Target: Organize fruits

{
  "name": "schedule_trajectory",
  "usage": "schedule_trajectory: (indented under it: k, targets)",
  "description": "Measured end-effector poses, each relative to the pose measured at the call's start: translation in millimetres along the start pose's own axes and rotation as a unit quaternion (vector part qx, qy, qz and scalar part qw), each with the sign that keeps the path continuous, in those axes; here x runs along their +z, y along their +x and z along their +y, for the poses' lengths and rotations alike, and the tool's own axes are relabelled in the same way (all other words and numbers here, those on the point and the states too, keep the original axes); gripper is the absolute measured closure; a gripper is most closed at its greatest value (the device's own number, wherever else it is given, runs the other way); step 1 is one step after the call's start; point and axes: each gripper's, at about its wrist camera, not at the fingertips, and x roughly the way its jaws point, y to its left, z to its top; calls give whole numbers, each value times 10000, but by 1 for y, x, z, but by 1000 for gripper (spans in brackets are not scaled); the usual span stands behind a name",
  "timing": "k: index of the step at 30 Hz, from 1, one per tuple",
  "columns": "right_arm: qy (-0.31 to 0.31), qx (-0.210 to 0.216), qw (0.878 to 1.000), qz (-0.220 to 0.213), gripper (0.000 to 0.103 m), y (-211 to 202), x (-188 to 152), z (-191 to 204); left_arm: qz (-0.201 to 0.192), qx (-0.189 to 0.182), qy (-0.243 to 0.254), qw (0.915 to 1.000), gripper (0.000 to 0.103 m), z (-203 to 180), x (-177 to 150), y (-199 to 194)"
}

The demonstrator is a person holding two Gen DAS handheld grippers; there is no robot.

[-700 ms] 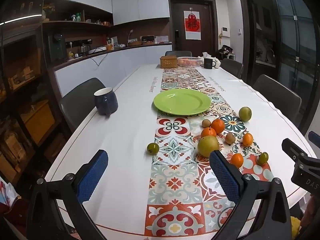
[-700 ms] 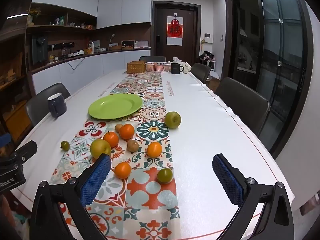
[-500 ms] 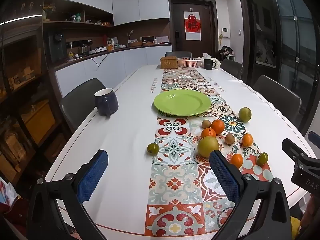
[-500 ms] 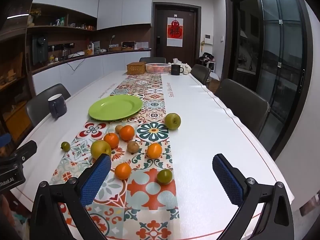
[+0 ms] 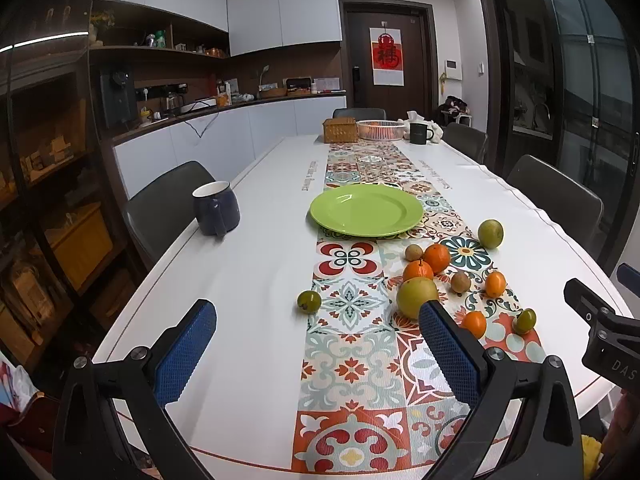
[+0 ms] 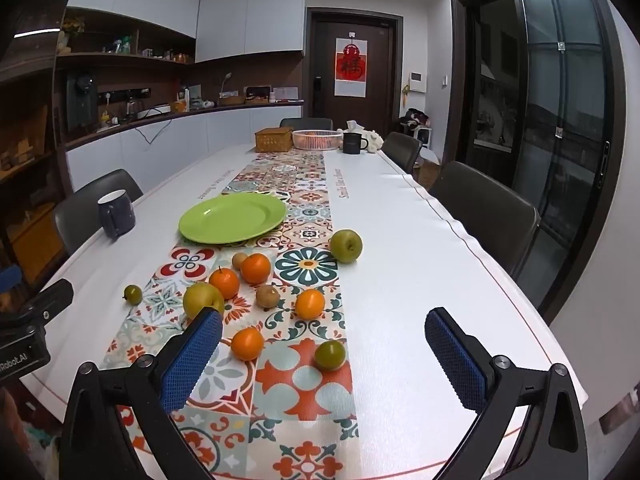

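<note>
The left gripper has its fingers spread wide, holding nothing; the right gripper is the same. Fruits sit near the green plate on the table.

- The left gripper is held low and level, pointing forward, its jaws spread wide with nothing between them.
- Its blue ribbed pads face each other across the gap.
- The right gripper is posed the same way, jaws spread wide and holding nothing.
- Each gripper's black body shows at the edge of the other's view: the two sit side by side, apart.
</note>
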Motion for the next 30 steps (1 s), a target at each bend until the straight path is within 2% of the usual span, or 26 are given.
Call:
schedule_trajectory:
  k: [30]
  targets:
    - [-16,-7,10000,-55,1,-4,1,-1,-38,3,-14,10000,0,0,1,-2]
